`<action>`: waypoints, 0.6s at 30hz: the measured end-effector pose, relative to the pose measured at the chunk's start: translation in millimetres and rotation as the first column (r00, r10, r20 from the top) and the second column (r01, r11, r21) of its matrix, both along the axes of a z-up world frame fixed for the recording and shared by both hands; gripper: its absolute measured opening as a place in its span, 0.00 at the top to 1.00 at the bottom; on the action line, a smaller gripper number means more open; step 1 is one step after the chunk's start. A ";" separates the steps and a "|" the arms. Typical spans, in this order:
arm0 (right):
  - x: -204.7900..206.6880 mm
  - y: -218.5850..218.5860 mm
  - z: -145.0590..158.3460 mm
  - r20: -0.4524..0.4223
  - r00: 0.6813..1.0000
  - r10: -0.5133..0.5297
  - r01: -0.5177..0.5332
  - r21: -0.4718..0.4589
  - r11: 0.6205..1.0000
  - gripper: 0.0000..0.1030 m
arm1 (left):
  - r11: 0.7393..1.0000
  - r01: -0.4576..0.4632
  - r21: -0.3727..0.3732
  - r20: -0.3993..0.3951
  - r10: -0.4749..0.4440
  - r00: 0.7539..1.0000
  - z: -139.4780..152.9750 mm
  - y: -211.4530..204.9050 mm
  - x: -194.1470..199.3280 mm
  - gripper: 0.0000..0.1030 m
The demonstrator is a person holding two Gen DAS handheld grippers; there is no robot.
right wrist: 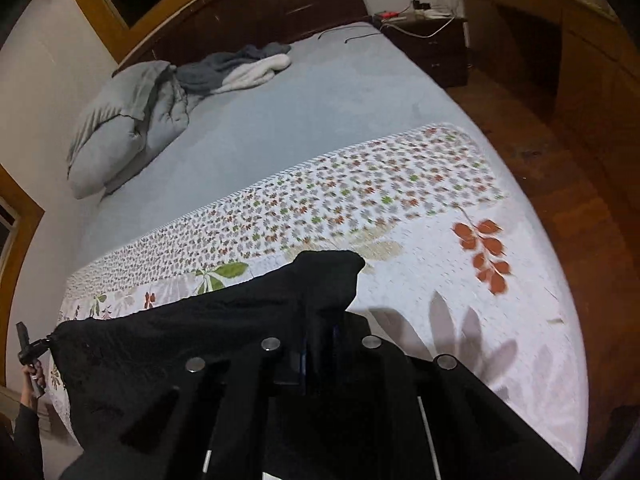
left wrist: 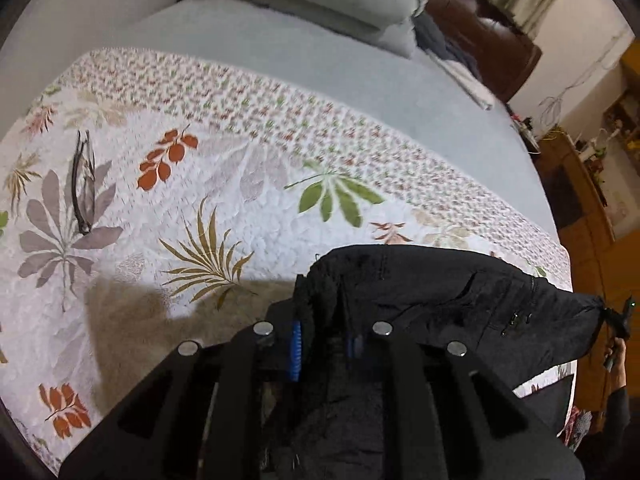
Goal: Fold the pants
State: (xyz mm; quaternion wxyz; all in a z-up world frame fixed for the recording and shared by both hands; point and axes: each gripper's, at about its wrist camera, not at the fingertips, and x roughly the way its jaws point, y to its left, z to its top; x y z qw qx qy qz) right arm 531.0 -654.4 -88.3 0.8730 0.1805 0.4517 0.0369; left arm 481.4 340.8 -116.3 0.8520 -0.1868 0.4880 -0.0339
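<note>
Black pants (left wrist: 460, 300), held stretched between both grippers above the near edge of the bed, w/ fabric sagging btwn the two held points. L gripper (left wrist: 320, 340): jaws clamped on a bunched fold at one end of the pants; blue pads (left wrist: 295, 344) visible against the cloth, which also drapes down over the gripper body. From the left wrist view, a zip pocket shows on the pants' face, and the far end runs to the R gripper (left wrist: 620, 320) at frame edge, where the cloth is pinched to a point. R gripper (right wrist: 318, 344): jaws closed on a raised peak of the pants (right wrist: 224, 320); rest of the fabric slopes away toward the L gripper (right wrist: 30, 350), seen small at far left w/ a hand below it.

Under the pants: white quilted spread (left wrist: 200, 184) w/ leaf print (orange, green, grey, tan), laid across the foot of the bed over a pale blue sheet (right wrist: 304, 108). Near the head end: folded grey-blue duvet (right wrist: 124, 132) and a grey/white blanket (right wrist: 240, 68), touching each other. Dark wood headboard (right wrist: 240, 16) behind; nightstand (right wrist: 432, 48) beside the bed w/ cables on top; wood floor (right wrist: 568, 184) to the right.
</note>
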 end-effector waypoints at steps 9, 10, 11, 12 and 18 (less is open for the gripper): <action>-79.5 -7.8 15.2 0.061 0.998 -0.035 0.036 -0.006 0.999 0.92 | 0.999 0.028 -0.015 0.073 -0.027 0.997 42.0 -5.8 -55.5 0.87; -89.9 -8.5 16.1 0.066 0.997 -0.040 0.041 -0.009 0.999 0.92 | 0.999 0.030 -0.016 0.079 -0.029 0.996 44.3 -6.4 -61.1 0.87; -97.1 -8.6 16.9 0.073 0.996 -0.044 0.045 -0.011 0.999 0.92 | 0.999 0.030 -0.022 0.088 -0.028 0.996 46.9 -6.3 -68.6 0.87; -102.2 -9.2 17.8 0.078 0.996 -0.047 0.048 -0.007 0.999 0.92 | 0.999 0.030 -0.024 0.095 -0.028 0.995 49.1 -6.5 -76.2 0.87; -140.3 -8.9 17.4 0.110 0.992 -0.066 0.066 0.003 0.998 0.92 | 0.998 0.032 -0.045 0.119 -0.026 0.992 51.5 -5.1 -112.2 0.87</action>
